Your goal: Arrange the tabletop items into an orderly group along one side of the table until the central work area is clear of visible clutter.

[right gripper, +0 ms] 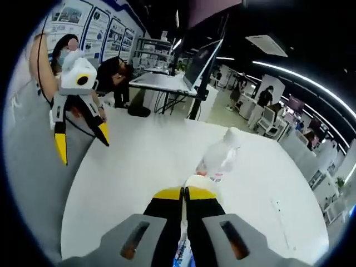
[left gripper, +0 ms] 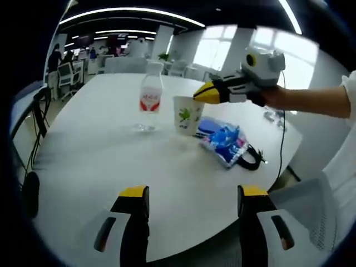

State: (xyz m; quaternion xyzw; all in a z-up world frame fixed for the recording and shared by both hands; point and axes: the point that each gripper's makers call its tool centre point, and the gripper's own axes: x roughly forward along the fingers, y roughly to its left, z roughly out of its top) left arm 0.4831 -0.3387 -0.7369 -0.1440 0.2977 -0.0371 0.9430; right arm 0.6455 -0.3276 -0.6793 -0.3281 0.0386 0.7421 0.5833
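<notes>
left tool (left gripper: 191, 199): jaws wide apart, holding nothing, above near bench (left gripper: 111, 150) edge | water bottle (left gripper: 150, 95): upright, ahead of left tool, just left of paper cup (left gripper: 187, 114) | right tool (left gripper: 204, 93): jaws pressed together at cup rim; whether they pinch it, cannot tell | blue packet (left gripper: 224, 142): below right tool, beside cup, atop black cable (left gripper: 253, 158)

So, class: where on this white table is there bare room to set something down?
Free: the white table between the open left gripper and the clear plastic water bottle. Crowded: bottle, white paper cup, blue packet and shut right gripper cluster together.
</notes>
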